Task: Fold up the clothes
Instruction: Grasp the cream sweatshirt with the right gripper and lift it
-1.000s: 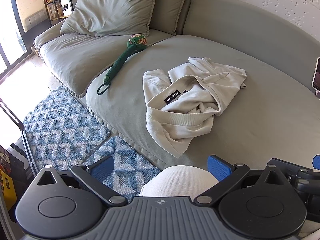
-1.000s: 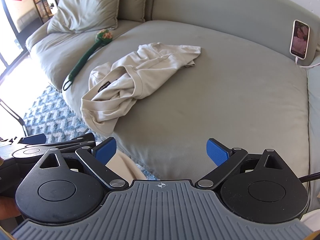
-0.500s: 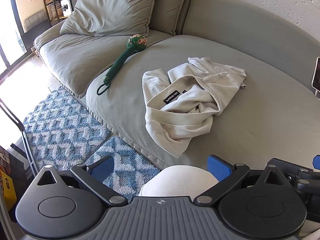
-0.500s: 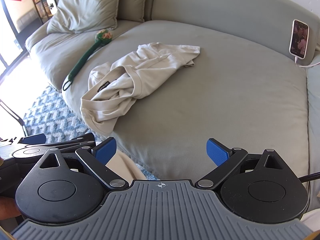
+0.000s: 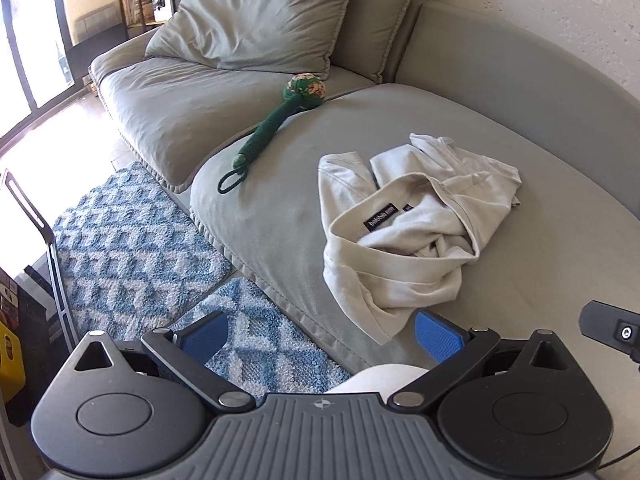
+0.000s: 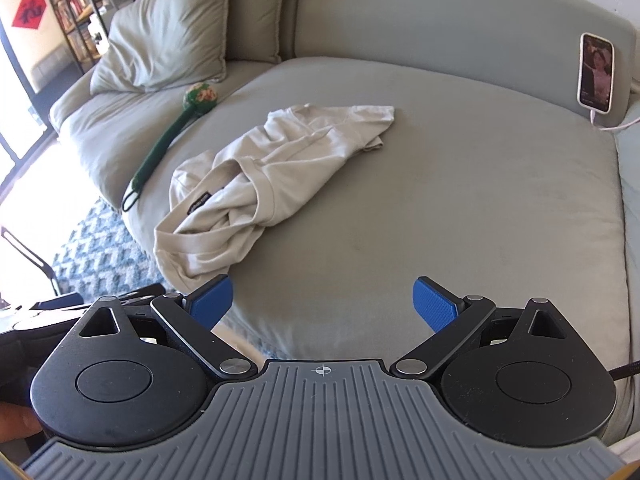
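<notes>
1. I have the cream shirt lying crumpled on the grey sofa seat, close to its front edge, with one end hanging slightly over that edge.
2. My left tongs are released, blue pads spread wide, holding nothing, hovering just in front of the seat's front edge and near the shirt's low end.
3. My right tongs are released too, empty, above the front edge with the shirt off to their left.
4. A green long-handled toy lies along the seat's left edge, apart from the shirt.
5. A phone leans upright against the backrest at the far right corner.
</notes>
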A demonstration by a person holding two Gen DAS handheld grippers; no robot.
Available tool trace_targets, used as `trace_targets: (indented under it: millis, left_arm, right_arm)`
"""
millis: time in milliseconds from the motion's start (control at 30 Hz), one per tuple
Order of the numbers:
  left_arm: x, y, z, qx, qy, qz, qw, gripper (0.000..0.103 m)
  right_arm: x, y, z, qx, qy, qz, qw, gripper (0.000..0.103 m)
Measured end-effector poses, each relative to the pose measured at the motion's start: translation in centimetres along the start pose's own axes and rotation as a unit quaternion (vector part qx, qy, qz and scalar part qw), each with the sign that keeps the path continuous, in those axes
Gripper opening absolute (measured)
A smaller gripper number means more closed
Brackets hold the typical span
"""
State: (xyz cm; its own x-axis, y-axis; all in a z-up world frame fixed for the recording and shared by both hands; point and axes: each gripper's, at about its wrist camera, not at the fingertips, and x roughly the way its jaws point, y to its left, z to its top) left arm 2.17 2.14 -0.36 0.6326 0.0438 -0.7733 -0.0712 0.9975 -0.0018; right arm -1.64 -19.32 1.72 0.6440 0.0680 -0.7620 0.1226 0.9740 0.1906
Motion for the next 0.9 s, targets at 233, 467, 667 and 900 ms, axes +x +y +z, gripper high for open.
trace_targets:
  millis: [233,467,667,900]
  left_arm:
    - [2.1,3.2,0.9,-0.064,0.003,0.012,0.9979,0.083]
    - [2.6,4.1,1.1,-0.077,0.009,0.000,0.9970,0.077]
    - [2.1,3.2,1.5,-0.061,0.000,-0.007,0.9981,0.078]
    - [-0.4,0.6,1.1,-0.015,-0.035,-0.047,0.9982,0.079]
  right_arm:
    - [4.7,0.6,1.3,0.004,-0.009,0.086,0.996,0.080]
    - [11.7,1.1,2.2,0.088,-0.003,0.134,0.987,0.048]
    - [16.0,1.3,3.0,0.118,0.041,0.098,0.987,0.004]
    - [7.7,-3.9,3.9,0.160,-0.110,0.013,0.981,0.003]
